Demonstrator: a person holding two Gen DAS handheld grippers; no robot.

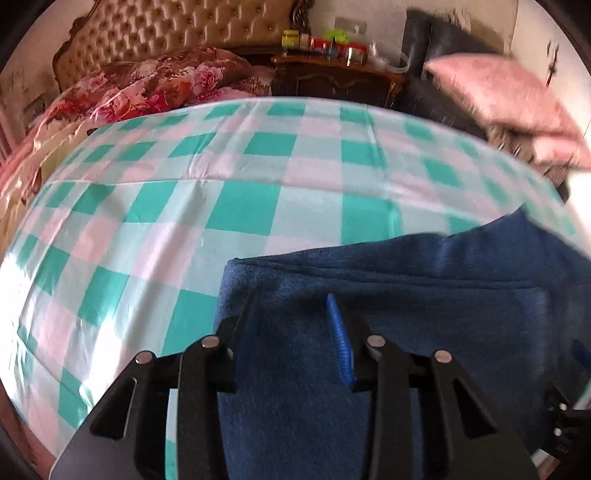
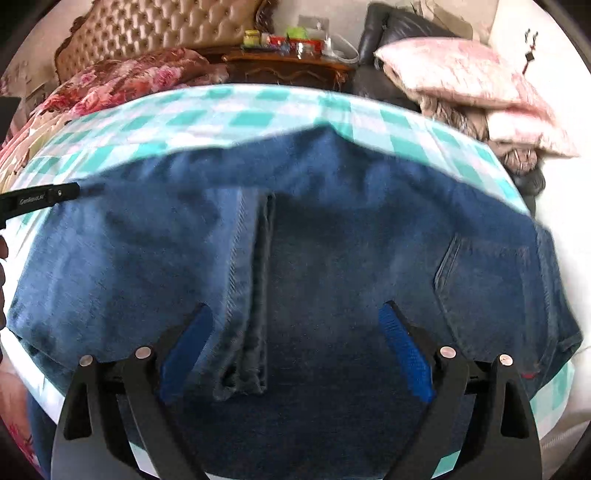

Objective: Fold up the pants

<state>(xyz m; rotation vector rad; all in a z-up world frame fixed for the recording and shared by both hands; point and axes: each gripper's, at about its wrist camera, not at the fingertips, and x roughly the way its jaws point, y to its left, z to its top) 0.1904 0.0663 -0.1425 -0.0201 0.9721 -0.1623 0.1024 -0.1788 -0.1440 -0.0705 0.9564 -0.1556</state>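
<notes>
Dark blue jeans (image 2: pixel 332 240) lie folded on a teal, pink and white checked cloth (image 1: pixel 184 192). In the right wrist view a back pocket (image 2: pixel 491 280) is at the right and a leg hem lies between the fingers. My right gripper (image 2: pixel 295 325) is open just above the jeans, holding nothing. In the left wrist view the jeans (image 1: pixel 406 314) fill the lower right, their left edge under the gripper. My left gripper (image 1: pixel 291 317) is open over that edge, its left finger half hidden in the denim. Part of the left gripper (image 2: pixel 40 197) shows at the left edge of the right wrist view.
A tufted headboard (image 1: pixel 177 33) and a floral quilt (image 1: pixel 155 85) are at the far left. A dark wooden nightstand (image 1: pixel 336 74) with several small items stands behind. Pink pillows (image 2: pixel 461 81) and a black chair (image 2: pixel 391 37) are at the far right.
</notes>
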